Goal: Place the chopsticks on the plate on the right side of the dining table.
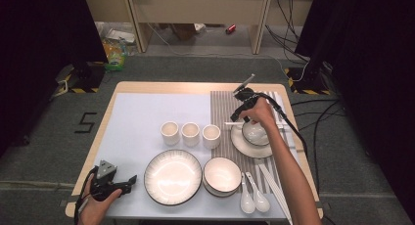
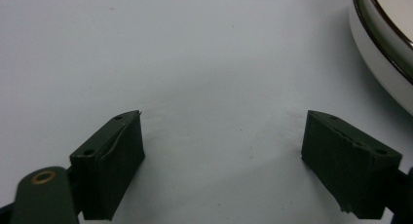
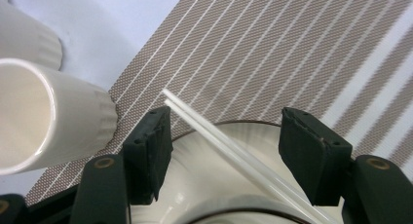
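Observation:
My right gripper [image 1: 242, 115] hangs over a white bowl [image 1: 255, 132] that stands on a small plate [image 1: 248, 147] on the striped placemat [image 1: 222, 105]. In the right gripper view its jaws stand wide apart, and my right gripper [image 3: 226, 146] has a pair of white chopsticks [image 3: 219, 141] running slantwise between the jaws, touching neither pad. The chopsticks' tip [image 1: 232, 123] pokes out to the left of the bowl. My left gripper [image 1: 131, 179] rests low at the table's front left, open, with bare mat between the jaws of my left gripper [image 2: 224, 141].
Three white cups [image 1: 190, 134] stand in a row mid-table, the nearest cup [image 3: 44, 121] just left of the right jaws. A large plate [image 1: 172, 177], a bowl [image 1: 222, 175], two spoons [image 1: 253, 198] and another chopstick pair [image 1: 274, 186] lie along the front. The large plate's rim [image 2: 384, 44] is near my left gripper.

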`<state>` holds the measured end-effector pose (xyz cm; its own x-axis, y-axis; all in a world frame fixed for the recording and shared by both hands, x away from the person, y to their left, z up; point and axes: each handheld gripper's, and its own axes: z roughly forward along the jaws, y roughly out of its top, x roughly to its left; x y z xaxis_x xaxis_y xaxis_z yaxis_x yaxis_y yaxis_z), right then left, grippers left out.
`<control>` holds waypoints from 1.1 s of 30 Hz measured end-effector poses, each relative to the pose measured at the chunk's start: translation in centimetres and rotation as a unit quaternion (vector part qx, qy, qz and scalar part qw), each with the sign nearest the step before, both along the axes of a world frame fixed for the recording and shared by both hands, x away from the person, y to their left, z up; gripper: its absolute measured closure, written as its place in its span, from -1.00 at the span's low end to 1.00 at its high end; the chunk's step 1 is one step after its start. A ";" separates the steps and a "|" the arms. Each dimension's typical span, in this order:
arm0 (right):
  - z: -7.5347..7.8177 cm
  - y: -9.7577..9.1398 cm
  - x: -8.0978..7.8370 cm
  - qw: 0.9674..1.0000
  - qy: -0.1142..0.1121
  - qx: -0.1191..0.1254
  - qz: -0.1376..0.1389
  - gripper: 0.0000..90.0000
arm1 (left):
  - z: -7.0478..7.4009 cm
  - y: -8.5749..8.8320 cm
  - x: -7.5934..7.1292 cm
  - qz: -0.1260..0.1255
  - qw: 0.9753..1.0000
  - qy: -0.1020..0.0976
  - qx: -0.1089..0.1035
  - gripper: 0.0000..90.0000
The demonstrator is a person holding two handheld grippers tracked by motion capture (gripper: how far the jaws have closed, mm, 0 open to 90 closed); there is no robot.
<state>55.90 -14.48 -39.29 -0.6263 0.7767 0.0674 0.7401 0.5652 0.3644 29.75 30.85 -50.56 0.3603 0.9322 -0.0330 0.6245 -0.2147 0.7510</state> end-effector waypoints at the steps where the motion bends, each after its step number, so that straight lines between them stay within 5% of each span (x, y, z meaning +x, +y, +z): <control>1: 0.3 -0.3 0.0 1.000 -0.004 0.002 -0.004 -0.17 | 0.0 0.0 0.0 -0.001 1.000 0.001 0.000 -0.67; 7: 1.7 -3.4 0.3 0.999 -0.016 0.014 -0.049 -0.17 | 0.0 0.0 0.0 0.001 1.000 -0.001 0.005 -0.68; 23: 2.0 -7.8 0.1 0.995 -0.019 0.024 -0.096 -0.17 | 0.0 0.0 0.0 0.000 1.000 0.001 0.004 -0.68; 33: 1.3 -11.4 0.0 0.988 -0.010 0.024 -0.154 -0.21 | 0.0 0.0 0.0 0.001 1.000 -0.002 0.004 -0.68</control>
